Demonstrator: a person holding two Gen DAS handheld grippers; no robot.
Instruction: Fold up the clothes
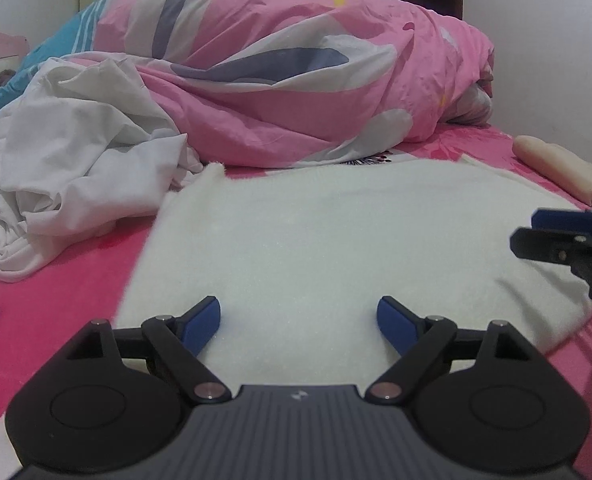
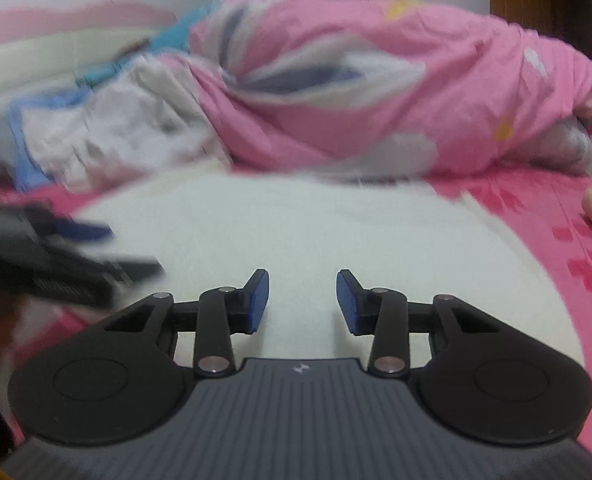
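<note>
White garment (image 1: pixel 315 248), soft and fuzzy, is lying flat on the pink bed sheet (image 1: pixel 56 280), and it is spreading just ahead of and under both grippers. Its long side is running across the view from left to right, and its far edge is reaching almost to the pink quilt (image 1: pixel 276 80) that is heaped at the back. The left gripper (image 1: pixel 298 322) is hovering over the near left part of the garment with its jaws standing wide apart, and nothing is between them except the cloth below. The right gripper (image 2: pixel 302 300) is pointing over the near right part; its jaws are parted more narrowly and they are also not pinching anything. Each gripper is showing at the edge of the other's view, so they are working side by side. A crumpled white cloth (image 1: pixel 68 168) is waiting to the left, and a folded cream piece (image 1: pixel 563 168) is resting at the far right. I judge that each hand is nearer to its own side edge of the garment, so the coming fold probably needs both near corners.
</note>
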